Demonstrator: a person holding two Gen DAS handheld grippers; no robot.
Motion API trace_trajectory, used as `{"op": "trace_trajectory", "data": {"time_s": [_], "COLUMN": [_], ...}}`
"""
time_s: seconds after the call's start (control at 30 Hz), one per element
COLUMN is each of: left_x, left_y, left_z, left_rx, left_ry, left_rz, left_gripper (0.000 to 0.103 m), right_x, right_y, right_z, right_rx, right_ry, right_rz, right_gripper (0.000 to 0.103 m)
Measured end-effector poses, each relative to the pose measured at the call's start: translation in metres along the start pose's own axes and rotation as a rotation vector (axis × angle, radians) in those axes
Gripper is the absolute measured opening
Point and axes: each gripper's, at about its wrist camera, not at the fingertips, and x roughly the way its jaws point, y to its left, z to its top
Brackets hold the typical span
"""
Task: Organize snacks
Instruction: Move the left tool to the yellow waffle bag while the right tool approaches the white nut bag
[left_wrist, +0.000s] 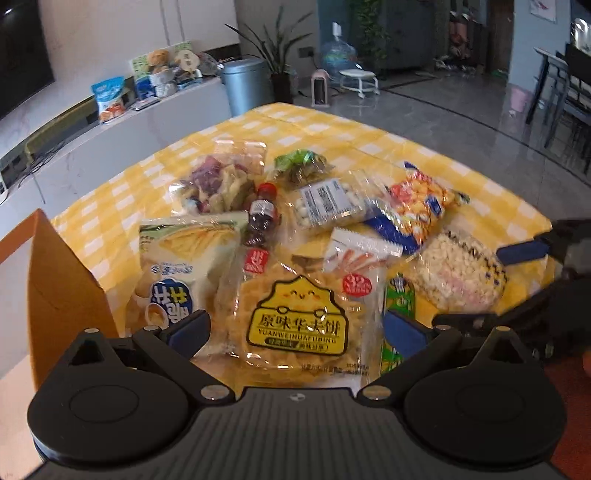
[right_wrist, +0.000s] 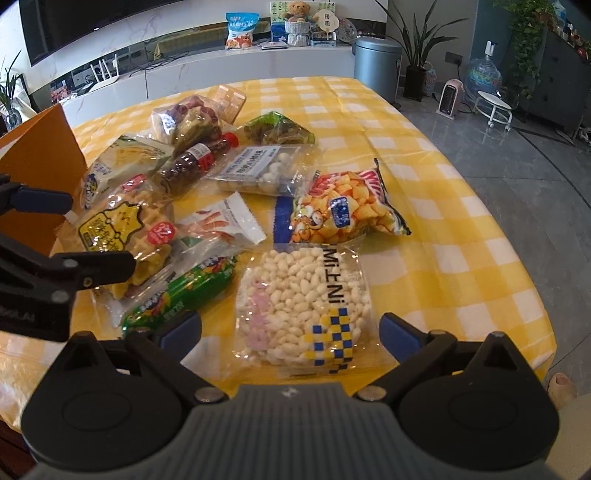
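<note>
- The left tool gapes wide, gripping nothing, over the waffle pack.
- The right tool likewise gapes empty over the puffed-rice pack.
- Both packs lie among snacks on the yellow-checked table.

Grey bin beside potted plant

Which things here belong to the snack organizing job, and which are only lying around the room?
For the job: waffle pack, puffed rice pack, green sausage, orange box, left gripper, right gripper.

Lying about: grey bin, water jug, potted plant, teddy bear.
</note>
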Motion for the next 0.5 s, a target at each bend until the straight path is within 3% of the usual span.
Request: {"op": "trace_trajectory", "data": {"time_s": [0.2, 0.5], "left_x": [0.012, 0.017], "left_y": [-0.001, -0.006], "left_z": [-0.004, -0.007], "left_rx": [0.028, 0.063], "left_ry": [0.047, 0.070], "left_rz": [0.022, 0.035], "left_gripper": [0.103, 0.103], "right_x": [0.008, 0.012], "right_y": [-0.013, -0.005], "right_z": [0.002, 0.006], "right_rx": [0.052, -0.003], "right_ry": [0.023, 0.019], "right_rz": [0.033, -0.006], "right_gripper": [0.100, 0.099]}}
